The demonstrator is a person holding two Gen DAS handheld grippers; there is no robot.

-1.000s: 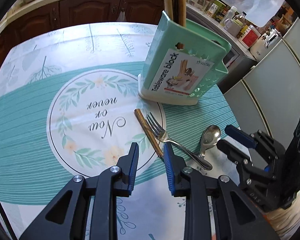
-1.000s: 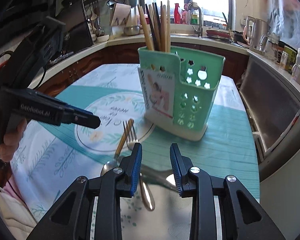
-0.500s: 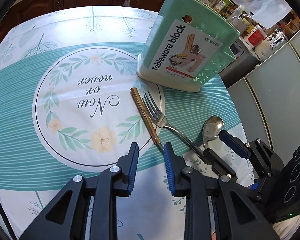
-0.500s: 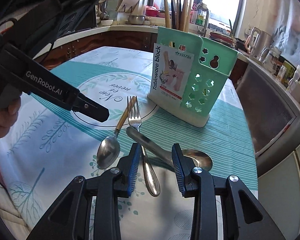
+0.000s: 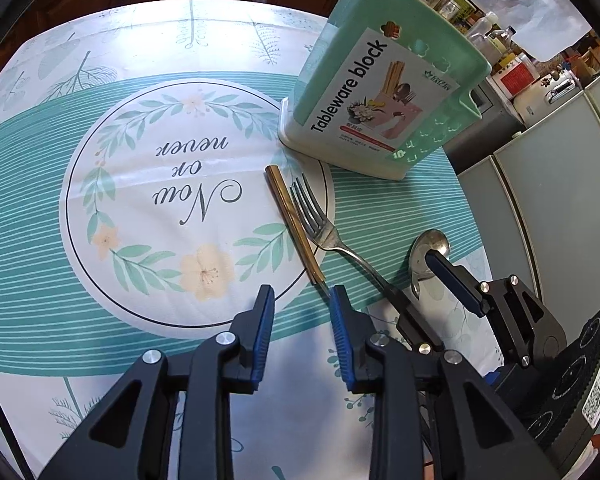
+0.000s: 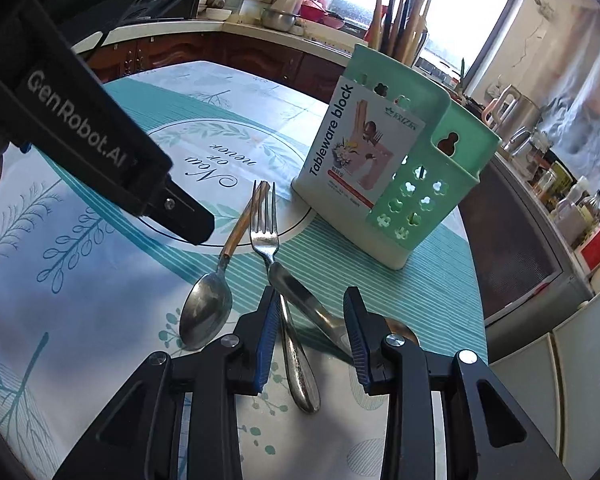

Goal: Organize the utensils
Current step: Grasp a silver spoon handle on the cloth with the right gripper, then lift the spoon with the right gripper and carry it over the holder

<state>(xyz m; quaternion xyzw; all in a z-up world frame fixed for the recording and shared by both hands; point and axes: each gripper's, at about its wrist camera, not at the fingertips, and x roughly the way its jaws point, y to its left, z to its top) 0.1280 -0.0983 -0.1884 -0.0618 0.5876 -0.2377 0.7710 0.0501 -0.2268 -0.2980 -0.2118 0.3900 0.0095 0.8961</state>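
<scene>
Fork (image 6: 265, 236): bright polished metal, smooth. All-metal spoon (image 6: 320, 316): same glossy steel. Second spoon (image 6: 206, 312): duller steel bowl, brass-toned handle that could be wood or metal. Holder (image 5: 384, 92): smooth mint plastic, cream base, slight sheen, glossy paper label. Tablecloth (image 5: 112, 264): printed, smooth, looks wipeable, creased. Gripper pads (image 5: 265, 332): ribbed blue, rubbery; arms matt black plastic, bright metal screws.

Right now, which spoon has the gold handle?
The spoon beside the fork, bowl towards the left gripper. The other spoon is all steel, between the right gripper's jaws.
</scene>
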